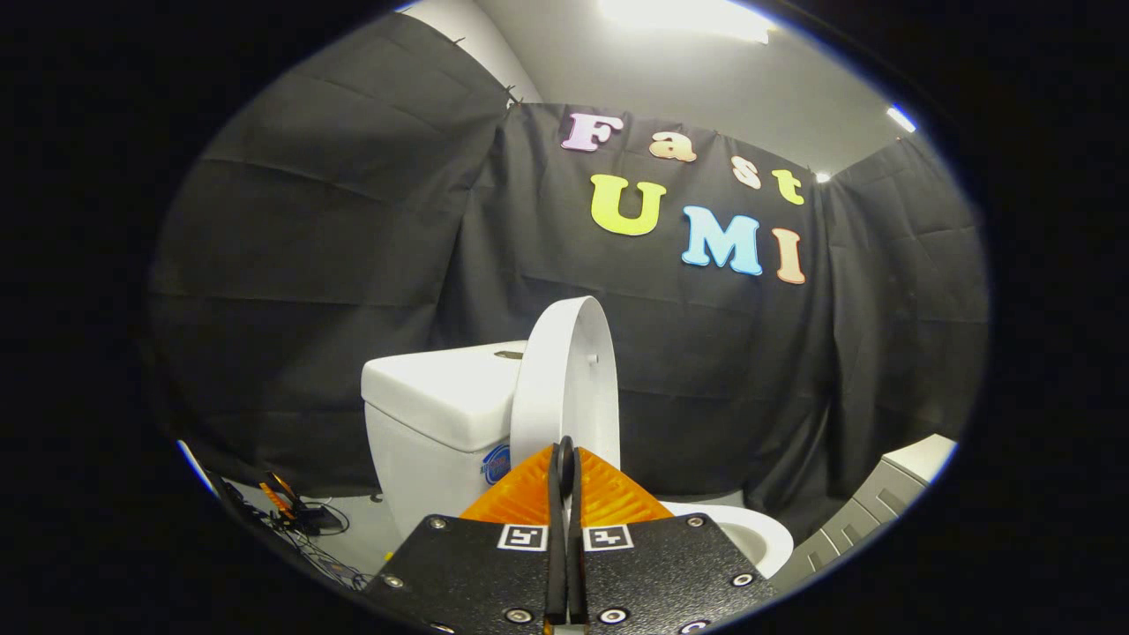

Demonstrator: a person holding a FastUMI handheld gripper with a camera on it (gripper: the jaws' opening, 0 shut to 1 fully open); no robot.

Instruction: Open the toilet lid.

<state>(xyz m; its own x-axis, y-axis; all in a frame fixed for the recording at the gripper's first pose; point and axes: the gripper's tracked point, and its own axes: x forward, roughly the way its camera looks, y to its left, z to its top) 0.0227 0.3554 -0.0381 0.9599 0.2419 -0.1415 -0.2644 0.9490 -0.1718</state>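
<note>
- The toilet lid [569, 379] stands raised, seen nearly edge-on, just beyond the gripper [564, 459] and leaning toward the tank [441, 397] behind it.
- The gripper's fingers are drawn together with no visible gap; the lid's lower edge sits right at their tips, but whether they pinch that edge or merely rest against it cannot be told.
- The seat and bowl rim [750, 534] lie below and to the right, uncovered, so the lift looks almost finished.
- To end the step well, I would ease the lid back until it rests against the tank, not let it drop.
- Push along the arc of the hinge, not sideways, since a slim edge can slip off the tips.
- Cables [309, 529] lie on the floor [357, 516] to the left of the tank, well apart from the work.
</note>
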